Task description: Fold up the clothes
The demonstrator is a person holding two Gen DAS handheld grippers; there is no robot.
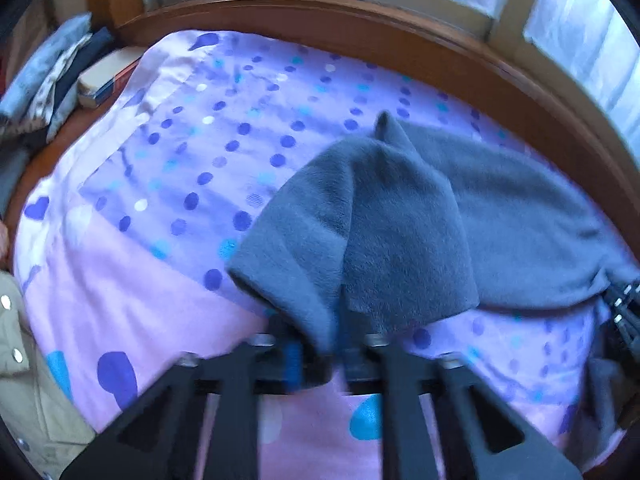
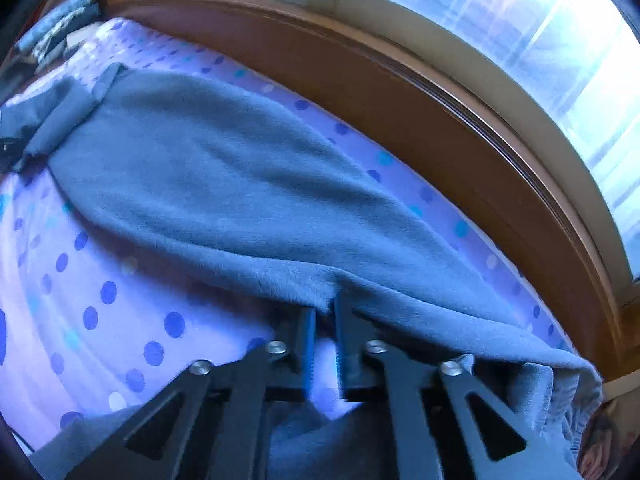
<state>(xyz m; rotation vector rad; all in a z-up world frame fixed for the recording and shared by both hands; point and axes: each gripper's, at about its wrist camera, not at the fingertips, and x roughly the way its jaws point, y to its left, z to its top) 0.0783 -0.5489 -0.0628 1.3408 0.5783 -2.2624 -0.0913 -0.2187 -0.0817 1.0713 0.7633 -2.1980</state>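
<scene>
My left gripper (image 1: 334,344) has its jaws pressed together on the near hem of the grey fleece garment (image 1: 400,220), pinching a fold that rises and drapes over the fingertips. My right gripper (image 2: 324,320) is likewise clamped on the garment's (image 2: 224,168) near edge, the cloth bunching just over the blue pads (image 2: 308,344). From there the fleece stretches away across the bedsheet (image 1: 120,280), pink and lilac with blue dots, lying flat toward the far side near the wooden frame (image 2: 360,92) under the window (image 2: 540,60). At the far left I see a book (image 1: 106,78) beside a heap of folded cloth (image 1: 48,80). A beige jacket (image 1: 24,380) with snap buttons sits at my near left
</scene>
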